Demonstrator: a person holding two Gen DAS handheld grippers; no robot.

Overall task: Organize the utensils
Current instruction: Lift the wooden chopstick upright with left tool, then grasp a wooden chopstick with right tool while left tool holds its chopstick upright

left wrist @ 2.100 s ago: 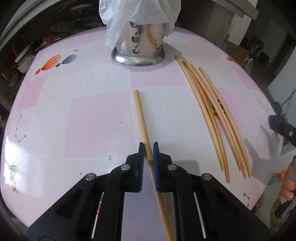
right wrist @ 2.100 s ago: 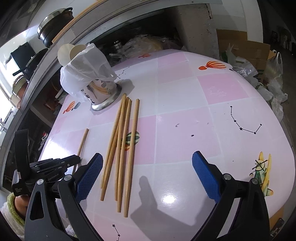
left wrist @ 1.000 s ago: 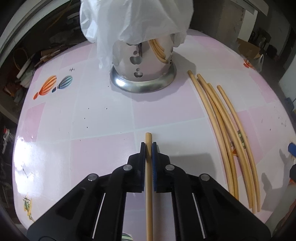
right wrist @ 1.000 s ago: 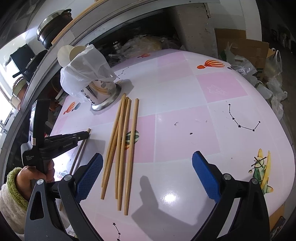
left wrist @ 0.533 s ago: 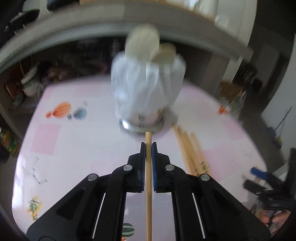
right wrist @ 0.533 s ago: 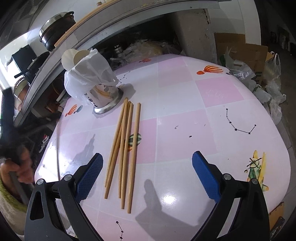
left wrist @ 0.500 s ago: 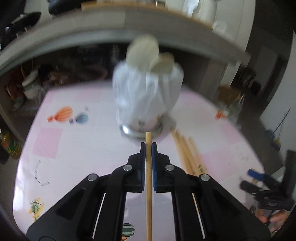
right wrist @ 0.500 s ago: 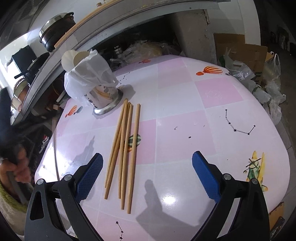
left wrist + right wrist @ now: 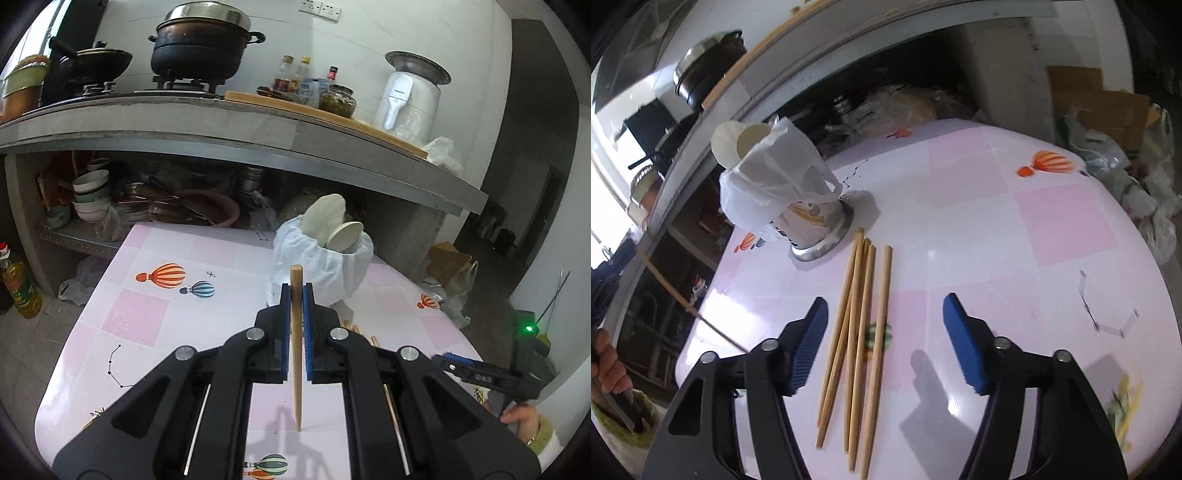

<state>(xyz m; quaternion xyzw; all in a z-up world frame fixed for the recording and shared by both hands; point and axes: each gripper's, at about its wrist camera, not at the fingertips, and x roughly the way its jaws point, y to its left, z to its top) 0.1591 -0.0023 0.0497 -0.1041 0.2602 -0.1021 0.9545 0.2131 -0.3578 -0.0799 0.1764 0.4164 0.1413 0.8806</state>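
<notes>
My left gripper (image 9: pixel 295 291) is shut on a single wooden chopstick (image 9: pixel 296 350) and holds it in the air above the pink table (image 9: pixel 147 295), its top end pointing towards the steel utensil holder (image 9: pixel 325 258), which is draped in a white plastic bag. The right wrist view shows that chopstick (image 9: pixel 687 306) slanting at the left. The holder (image 9: pixel 798 206) stands behind several chopsticks (image 9: pixel 860 314) that lie side by side on the table. My right gripper (image 9: pixel 885 306) hovers over them with its jaws closing. The chopsticks lie between the blue pads, which touch none of them.
A concrete counter (image 9: pixel 258 122) with pots, bottles and a white appliance runs behind the table. Bowls and pans (image 9: pixel 88 199) are stacked beneath it. An oil bottle (image 9: pixel 18 288) stands on the floor at left. Cardboard and plastic bags (image 9: pixel 1108 140) lie past the table's right edge.
The left gripper has risen with the chopstick and tipped upward, so the counter has come into view. The right gripper has moved in over the lying chopsticks and its jaws have narrowed.
</notes>
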